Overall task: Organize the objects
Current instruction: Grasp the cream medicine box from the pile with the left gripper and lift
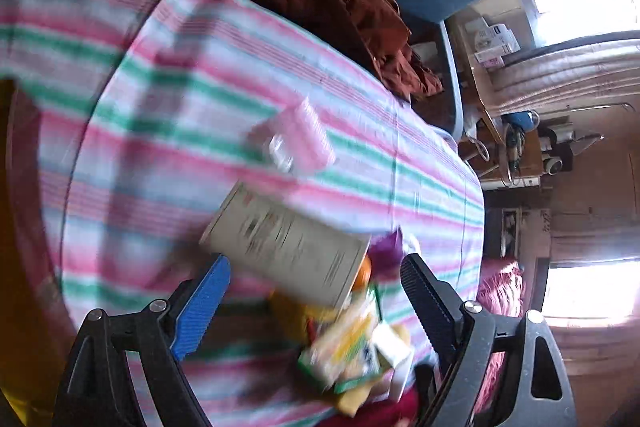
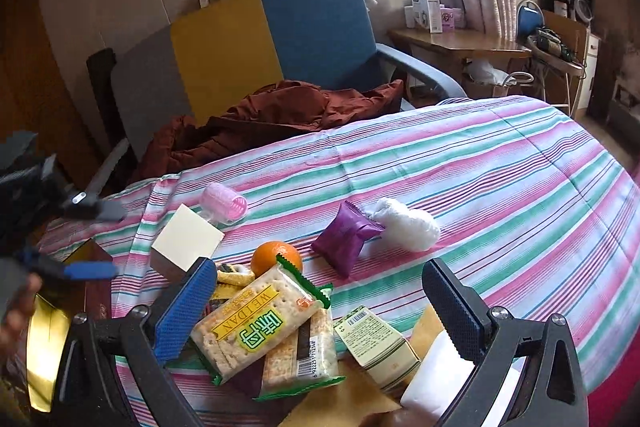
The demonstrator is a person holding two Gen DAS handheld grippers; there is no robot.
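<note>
Striped bedspread [image 2: 460, 163] bare beyond purple packet [image 2: 350, 233]; far edge clear.

The left claw [image 1: 316, 287] stands wide apart, one blue finger and one black, angled steeply downward with nothing pressed between its pads. The right claw [image 2: 316, 301] is spread just as wide, tilted down, gripping nothing. The left claw also shows at the right view's left edge, with a hand [image 2: 16, 311] beside it
</note>
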